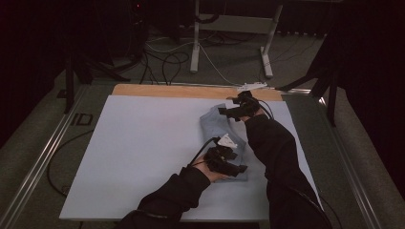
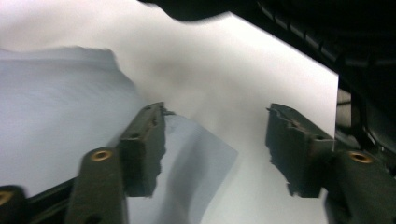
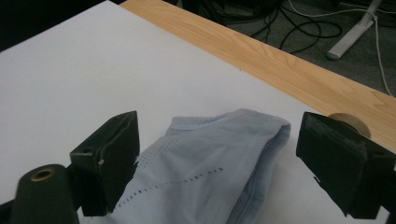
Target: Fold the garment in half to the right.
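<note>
A light blue-grey garment (image 1: pixel 217 125) lies folded on the right half of the white sheet (image 1: pixel 138 143). My left gripper (image 1: pixel 236 168) hovers at its near end. In the left gripper view the left gripper (image 2: pixel 215 112) is open, with a corner of the cloth (image 2: pixel 201 158) below its left jaw and bare sheet between the jaws. My right gripper (image 1: pixel 229 113) is at the far end of the garment. In the right gripper view the right gripper (image 3: pixel 219 119) is open wide, and the ribbed hem of the garment (image 3: pixel 205 158) lies below and between the jaws, untouched.
A wooden strip (image 1: pixel 191 90) of the table runs along the far edge of the sheet. A small round tan object (image 3: pixel 348 122) sits on the wooden strip beside my right jaw. Cables and white desk legs (image 1: pixel 195 43) are on the floor beyond.
</note>
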Tool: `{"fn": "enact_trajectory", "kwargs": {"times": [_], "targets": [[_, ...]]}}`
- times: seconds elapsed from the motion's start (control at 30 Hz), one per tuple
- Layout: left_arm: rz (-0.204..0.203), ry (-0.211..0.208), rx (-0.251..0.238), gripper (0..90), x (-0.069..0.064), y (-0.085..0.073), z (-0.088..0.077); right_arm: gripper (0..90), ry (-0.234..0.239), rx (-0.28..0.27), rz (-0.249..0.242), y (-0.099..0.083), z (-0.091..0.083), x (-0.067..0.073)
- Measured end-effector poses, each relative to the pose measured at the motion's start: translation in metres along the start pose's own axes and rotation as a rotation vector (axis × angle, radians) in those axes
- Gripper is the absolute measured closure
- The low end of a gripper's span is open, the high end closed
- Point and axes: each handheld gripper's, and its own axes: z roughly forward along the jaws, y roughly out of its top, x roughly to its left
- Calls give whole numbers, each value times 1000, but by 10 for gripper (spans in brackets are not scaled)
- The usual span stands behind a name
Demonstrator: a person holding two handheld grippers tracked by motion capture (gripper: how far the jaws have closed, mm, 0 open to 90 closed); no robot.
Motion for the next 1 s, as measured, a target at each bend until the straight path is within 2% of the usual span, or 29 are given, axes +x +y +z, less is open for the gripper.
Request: {"fn": "enact_trajectory", "kwargs": {"times": [0.07, 0.13, 0.2, 0.27, 0.37, 0.47, 0.5, 0.6, 0.73, 0.77, 0.87, 0.93, 1.0], "targets": [[12, -13, -32, 255, 3, -2, -8, 135, 1, 2, 2, -1, 0, 1], [25, -16, -48, 223, 5, -5, -14, 135, 3, -1, 1, -2, 0, 2], [61, 12, -45, 153, 7, -8, -19, 136, 6, 2, -2, -3, 1, 3], [91, 14, -57, 109, 7, -13, -25, 136, 9, 2, -2, -4, 2, 4], [104, -15, -78, 25, 8, -19, -33, 136, 14, 0, -1, -5, 4, 6], [128, -17, -96, 23, 9, -27, -43, 136, 17, 2, 0, -5, 6, 7], [130, -16, -119, 24, 10, -31, -47, 136, 15, -1, 1, -6, 7, 7], [128, 5, -153, 30, 13, -43, -58, 136, 14, -8, 11, -6, 10, 6], [117, 49, -166, 30, 18, -62, -75, 135, 13, 2, 29, -5, 16, 2], [117, 49, -166, 30, 18, -62, -75, 135, 13, 2, 29, -5, 16, 2], [143, 87, -177, 29, 20, -79, -92, 160, -32, 27, 44, -7, 23, -5], [156, 94, -179, 27, 20, -86, -100, 210, -65, 46, 62, -8, 27, -9], [161, 106, -189, 27, 22, -95, -110, 250, -78, 61, 84, -11, 33, -14]]}}
